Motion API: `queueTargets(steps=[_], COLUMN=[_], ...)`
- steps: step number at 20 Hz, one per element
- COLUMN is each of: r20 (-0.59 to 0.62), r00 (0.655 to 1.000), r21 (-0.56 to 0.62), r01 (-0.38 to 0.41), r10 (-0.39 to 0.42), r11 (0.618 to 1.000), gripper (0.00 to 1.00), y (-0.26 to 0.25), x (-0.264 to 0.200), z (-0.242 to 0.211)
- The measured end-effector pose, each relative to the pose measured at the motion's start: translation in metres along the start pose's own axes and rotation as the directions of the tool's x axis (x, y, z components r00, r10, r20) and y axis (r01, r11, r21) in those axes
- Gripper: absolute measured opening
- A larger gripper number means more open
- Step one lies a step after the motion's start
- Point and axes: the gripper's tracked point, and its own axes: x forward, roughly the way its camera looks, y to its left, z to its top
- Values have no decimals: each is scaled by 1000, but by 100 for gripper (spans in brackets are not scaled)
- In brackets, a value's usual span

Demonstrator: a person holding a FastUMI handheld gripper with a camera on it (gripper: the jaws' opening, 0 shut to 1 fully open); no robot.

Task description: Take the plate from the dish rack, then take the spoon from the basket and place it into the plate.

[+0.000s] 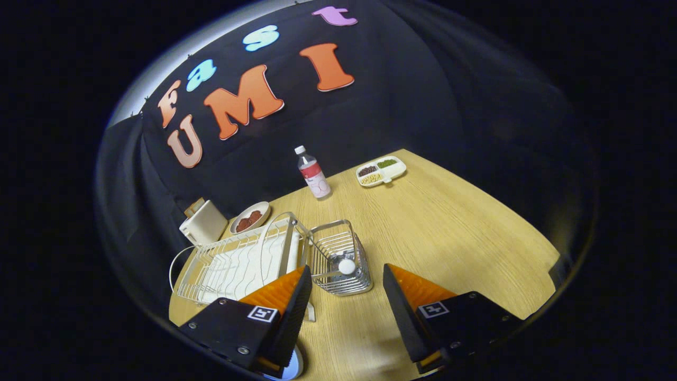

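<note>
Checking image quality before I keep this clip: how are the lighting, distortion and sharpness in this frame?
Gripper view: strong fisheye bend, the table edge curving; light is even on the wood, dim toward the wall; the open gripper casts soft shadows beneath its fingers; the basket and dish rack read sharp, the snack tray small but legible; no harsh glare.

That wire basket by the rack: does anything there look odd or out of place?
Nothing stands out. The basket stands upright beside the dish rack, with the spoon inside. The tool hangs open just short of it, holding nothing.
</note>
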Motion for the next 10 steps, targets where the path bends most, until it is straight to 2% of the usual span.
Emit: queueTargets(steps=[3, 5, 9, 10], r20=[17, 70, 54, 50], r00=[1000, 997, 998, 999], r21=[-76, -116, -162, -166], r01=[7, 22, 21, 27], r10=[-6, -14, -13, -19], r11=[997, 993, 987, 986], gripper=[74, 61, 37, 26], y=[2, 5, 15, 16], x=[9, 15, 22, 24], z=[1, 11, 11, 12])
